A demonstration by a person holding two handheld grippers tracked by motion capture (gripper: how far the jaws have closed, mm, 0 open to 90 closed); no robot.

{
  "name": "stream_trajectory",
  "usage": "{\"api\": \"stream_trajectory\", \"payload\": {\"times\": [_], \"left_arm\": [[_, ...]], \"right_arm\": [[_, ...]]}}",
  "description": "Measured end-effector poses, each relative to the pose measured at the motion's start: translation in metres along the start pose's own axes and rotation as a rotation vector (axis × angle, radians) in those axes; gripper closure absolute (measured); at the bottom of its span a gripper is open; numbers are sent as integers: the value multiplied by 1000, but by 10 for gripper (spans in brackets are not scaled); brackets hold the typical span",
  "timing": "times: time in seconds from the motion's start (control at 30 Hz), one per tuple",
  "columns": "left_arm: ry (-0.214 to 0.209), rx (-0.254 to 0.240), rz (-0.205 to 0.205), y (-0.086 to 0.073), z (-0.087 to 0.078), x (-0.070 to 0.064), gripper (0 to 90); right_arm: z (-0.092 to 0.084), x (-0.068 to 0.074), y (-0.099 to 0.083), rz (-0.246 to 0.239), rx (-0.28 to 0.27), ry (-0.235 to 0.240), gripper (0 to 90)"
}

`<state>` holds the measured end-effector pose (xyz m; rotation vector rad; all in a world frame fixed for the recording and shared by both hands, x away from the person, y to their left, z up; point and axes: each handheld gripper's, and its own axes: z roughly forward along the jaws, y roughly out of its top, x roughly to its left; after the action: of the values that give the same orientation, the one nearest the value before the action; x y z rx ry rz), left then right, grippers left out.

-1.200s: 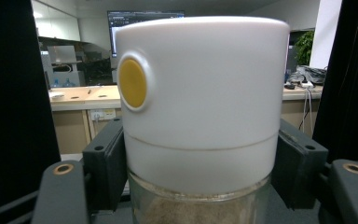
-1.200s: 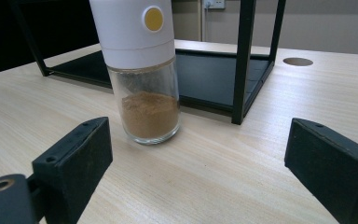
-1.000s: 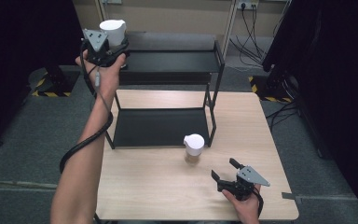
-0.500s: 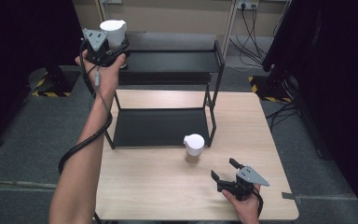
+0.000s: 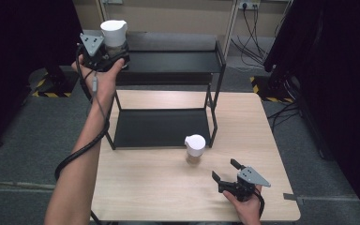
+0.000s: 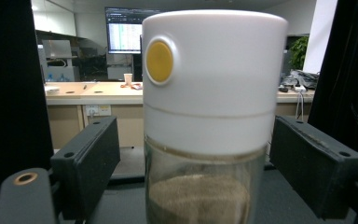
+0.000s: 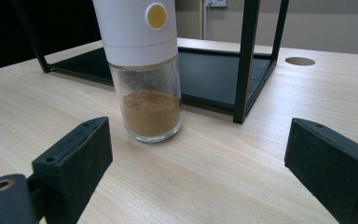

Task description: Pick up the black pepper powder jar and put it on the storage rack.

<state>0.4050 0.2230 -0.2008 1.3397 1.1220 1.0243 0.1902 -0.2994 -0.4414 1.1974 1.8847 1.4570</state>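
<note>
The left gripper (image 5: 114, 52) has just been opening – jaws spread around the spice jar (image 6: 209, 116) on the rack's top shelf (image 5: 168, 61), pads clear – so a careless pull-back could clip and topple it.

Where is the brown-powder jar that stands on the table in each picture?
High view: table jar in the middle, right before the black rack.
Right gripper view: top, left of middle.
Left gripper view: that big jar is another one, up on the rack.
Shared landmark: the black rack.
</note>
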Motion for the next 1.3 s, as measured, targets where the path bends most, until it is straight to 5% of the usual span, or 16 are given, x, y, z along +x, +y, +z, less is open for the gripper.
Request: {"api": "stream_trajectory", "payload": {"times": [0.37,1.3], "left_arm": [[-34,-59,-1,-20,-27,2,149],[-104,-53,5,-69,-59,4,149]], "right_arm": [[0,1,0,0,-1,-3,77],[0,1,-1,-4,-3,-6,77]]}}
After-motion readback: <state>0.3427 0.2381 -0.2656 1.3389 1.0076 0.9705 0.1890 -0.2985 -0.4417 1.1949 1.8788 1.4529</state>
